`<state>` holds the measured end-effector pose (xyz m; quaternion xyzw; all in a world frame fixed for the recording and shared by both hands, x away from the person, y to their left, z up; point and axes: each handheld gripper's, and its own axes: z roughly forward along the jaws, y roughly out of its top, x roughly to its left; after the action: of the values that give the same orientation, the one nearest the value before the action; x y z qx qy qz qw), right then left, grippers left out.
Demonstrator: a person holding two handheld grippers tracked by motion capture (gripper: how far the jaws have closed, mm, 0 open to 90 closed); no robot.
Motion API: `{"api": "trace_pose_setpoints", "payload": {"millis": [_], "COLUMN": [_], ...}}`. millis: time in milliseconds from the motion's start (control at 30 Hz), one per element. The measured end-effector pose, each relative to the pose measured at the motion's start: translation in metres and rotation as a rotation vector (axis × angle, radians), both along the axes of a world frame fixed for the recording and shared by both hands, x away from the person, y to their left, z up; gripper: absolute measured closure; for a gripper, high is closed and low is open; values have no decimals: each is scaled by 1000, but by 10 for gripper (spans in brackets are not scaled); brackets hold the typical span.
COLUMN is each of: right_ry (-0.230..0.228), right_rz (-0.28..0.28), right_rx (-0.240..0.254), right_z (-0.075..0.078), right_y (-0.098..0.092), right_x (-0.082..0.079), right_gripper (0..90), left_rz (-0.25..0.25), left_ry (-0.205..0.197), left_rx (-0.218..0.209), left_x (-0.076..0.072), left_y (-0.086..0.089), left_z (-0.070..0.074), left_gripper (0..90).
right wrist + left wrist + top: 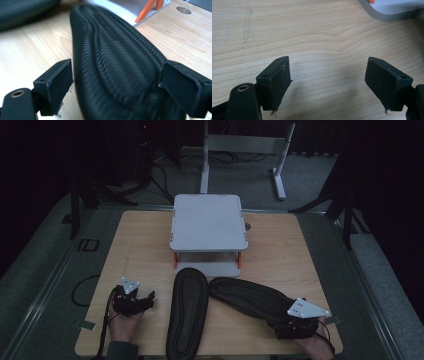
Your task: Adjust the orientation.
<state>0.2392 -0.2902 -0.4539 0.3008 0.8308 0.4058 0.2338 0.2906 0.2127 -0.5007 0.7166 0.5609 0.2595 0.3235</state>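
Observation:
Two black shoes lie sole-up on the wooden table (140,250). The left shoe (187,312) points away from me. The right shoe (247,297) lies slanted, toe toward the middle. My right gripper (285,320) is at that shoe's heel; in the right gripper view its open jaws stand either side of the ribbed sole (112,55), with a small gap at the left jaw. My left gripper (147,300) is open over bare wood (327,82), left of the left shoe, with nothing between its jaws.
A grey two-tier stand (209,222) with orange legs (147,10) sits at the table's middle back, its lower shelf (210,268) just beyond the shoe toes. Its corner (392,11) shows ahead of the left gripper. A round hole (183,10) is in the tabletop.

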Motion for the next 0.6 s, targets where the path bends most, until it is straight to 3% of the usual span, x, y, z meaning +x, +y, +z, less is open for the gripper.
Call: {"api": "trace_pose_setpoints", "payload": {"millis": [100,200,300,367,433,500,533,600], "right_ry": [-43,-57,-75,-58,-34,-18,-18,-30], "right_rz": [12,19,16,27,38,53,53,33], "right_rx": [-115,-162,-254,-248,-205,-163,-163,-103], "right_z": [-7,-9,-14,-13,-10,-5,-5,4], "right_y": [12,19,24,19,11,1,1,-16], "right_x": [3,4,8,10,13,15,15,19], "right_gripper": [98,98,98,119,196,339,339,517], "left_rz": [-3,-4,-7,-11,-23,-41,-41,-84], "left_ry": [3,3,-3,-21,-41,-67,-67,-118], "left_rx": [2,2,0,-4,-17,-11,-11,7], "left_x": [0,0,0,-2,-4,-8,-8,-14], "left_y": [-1,-2,-2,-3,-4,-9,-9,-17], "left_z": [0,0,1,3,7,14,14,27], "left_gripper": [206,206,206,207,207,213,213,214]}}
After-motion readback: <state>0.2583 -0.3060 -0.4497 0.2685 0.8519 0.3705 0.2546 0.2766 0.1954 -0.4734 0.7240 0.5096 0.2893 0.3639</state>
